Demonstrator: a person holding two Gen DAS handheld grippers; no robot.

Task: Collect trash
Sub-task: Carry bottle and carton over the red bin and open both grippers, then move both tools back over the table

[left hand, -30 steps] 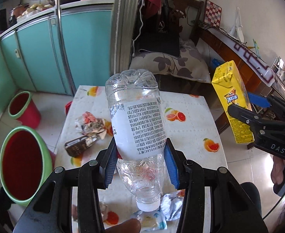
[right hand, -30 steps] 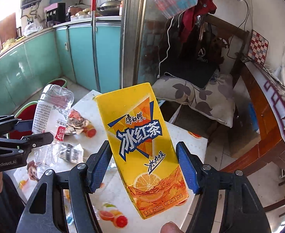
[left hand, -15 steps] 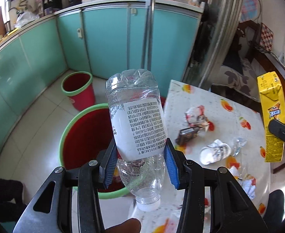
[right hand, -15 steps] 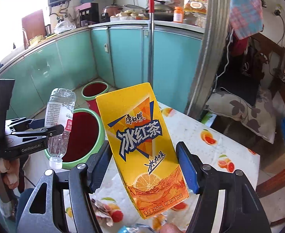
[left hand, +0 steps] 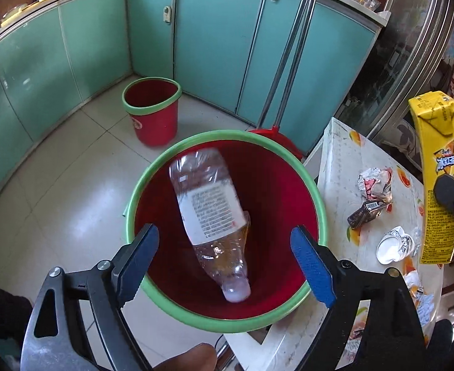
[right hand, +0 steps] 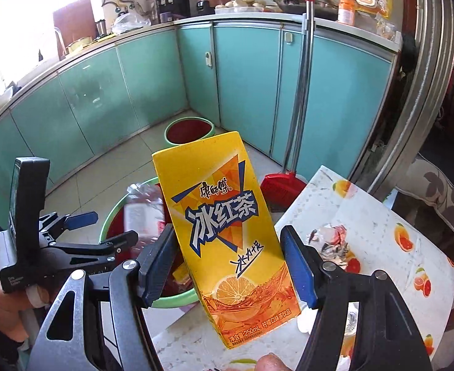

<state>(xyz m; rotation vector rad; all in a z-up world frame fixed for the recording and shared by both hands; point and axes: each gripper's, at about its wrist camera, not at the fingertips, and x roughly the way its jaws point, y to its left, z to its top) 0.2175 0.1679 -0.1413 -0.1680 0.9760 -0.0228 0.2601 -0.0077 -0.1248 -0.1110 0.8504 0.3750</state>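
Note:
A clear plastic bottle [left hand: 210,216] with a white label is loose, cap end down, inside the large red bucket with a green rim [left hand: 227,136]. My left gripper [left hand: 225,252] hangs above that bucket, its jaws opening wide and clear of the bottle. In the right wrist view the blurred bottle [right hand: 143,210] shows beside the left gripper [right hand: 100,227]. My right gripper [right hand: 228,264] is shut on a yellow iced tea carton [right hand: 227,232], held upright over the table's edge. That carton [left hand: 438,179] also appears at the right of the left wrist view.
A smaller red bucket [left hand: 153,111] stands further back by the teal cabinets [left hand: 214,37]. A red broom [right hand: 281,190] leans there. The fruit-print table [left hand: 338,160] holds crumpled wrappers [left hand: 375,182], a dark packet [left hand: 366,215] and a white cup [left hand: 392,247].
Both grippers swung left from the table toward the buckets. The left jaws spread and the bottle dropped from them into the large bucket. The carton stays gripped.

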